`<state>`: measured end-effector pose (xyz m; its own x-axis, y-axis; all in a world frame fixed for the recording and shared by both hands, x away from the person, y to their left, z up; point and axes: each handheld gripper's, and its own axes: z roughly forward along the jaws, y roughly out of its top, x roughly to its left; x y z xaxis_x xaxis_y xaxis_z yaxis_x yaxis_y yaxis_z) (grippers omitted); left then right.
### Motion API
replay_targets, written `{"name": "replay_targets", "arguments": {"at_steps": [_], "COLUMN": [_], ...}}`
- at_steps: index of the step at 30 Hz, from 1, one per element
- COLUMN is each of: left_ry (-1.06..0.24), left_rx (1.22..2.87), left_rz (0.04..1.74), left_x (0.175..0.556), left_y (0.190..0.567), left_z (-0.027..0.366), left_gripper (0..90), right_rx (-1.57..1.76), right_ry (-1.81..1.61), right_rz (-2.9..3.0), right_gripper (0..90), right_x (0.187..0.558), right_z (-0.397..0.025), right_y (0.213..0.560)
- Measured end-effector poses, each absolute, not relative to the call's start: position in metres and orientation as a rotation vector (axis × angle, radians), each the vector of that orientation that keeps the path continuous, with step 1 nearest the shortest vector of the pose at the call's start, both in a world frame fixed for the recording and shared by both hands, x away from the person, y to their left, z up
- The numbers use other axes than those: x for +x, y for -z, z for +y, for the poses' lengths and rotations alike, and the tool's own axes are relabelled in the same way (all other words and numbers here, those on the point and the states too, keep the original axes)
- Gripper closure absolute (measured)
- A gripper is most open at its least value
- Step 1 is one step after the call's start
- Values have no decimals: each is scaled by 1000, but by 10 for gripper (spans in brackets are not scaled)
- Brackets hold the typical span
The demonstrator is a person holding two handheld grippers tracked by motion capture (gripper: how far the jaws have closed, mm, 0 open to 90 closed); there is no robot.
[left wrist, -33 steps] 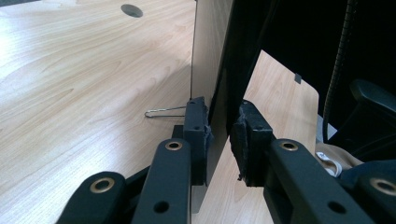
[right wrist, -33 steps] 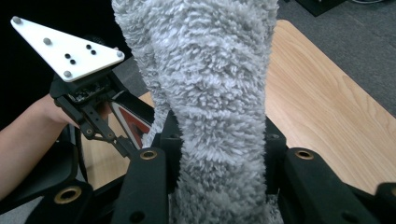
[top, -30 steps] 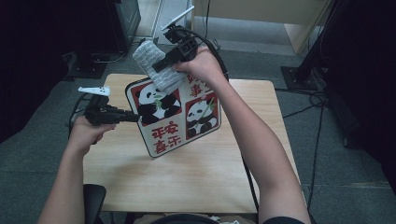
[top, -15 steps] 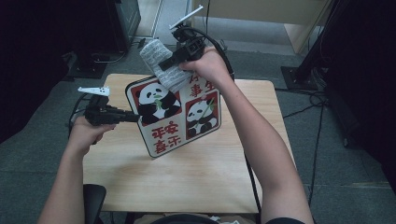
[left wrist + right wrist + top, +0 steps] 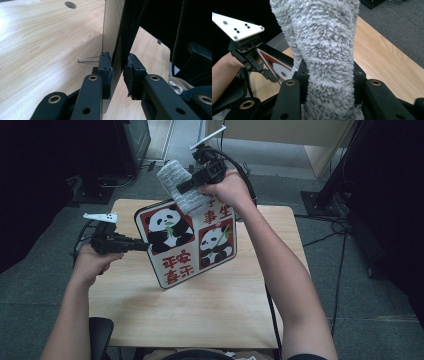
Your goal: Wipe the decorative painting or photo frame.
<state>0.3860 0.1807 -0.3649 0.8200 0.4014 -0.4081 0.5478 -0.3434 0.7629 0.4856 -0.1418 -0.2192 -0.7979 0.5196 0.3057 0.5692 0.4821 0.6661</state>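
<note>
**Panda board held up, cloth at its top edge**

The panda board [image 5: 187,242] stands tilted at the centre of the high view, above the table [image 5: 200,315], its long axis running from lower left to upper right, picture side facing the person. The left tool [image 5: 142,245] pinches its left edge, jaws pressed on the panel, forearm reaching from the lower left. The grey fluffy cloth [image 5: 182,190] hangs against the board's top, clamped in the right tool [image 5: 184,185], whose arm is raised and stretched forward.
</note>
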Motion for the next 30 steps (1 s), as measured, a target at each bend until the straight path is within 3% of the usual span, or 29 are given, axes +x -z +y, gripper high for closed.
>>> {"name": "replay_targets", "arguments": {"at_steps": [30], "left_ry": [178], "left_rx": [1979], "left_rz": [705], "left_x": [386], "left_y": [366], "left_z": [181], "left_gripper": [767], "right_rx": [-1085], "right_ry": [1236], "right_rz": [-2627], "right_gripper": [638], "right_x": [495], "right_z": [-174], "right_y": [219]}}
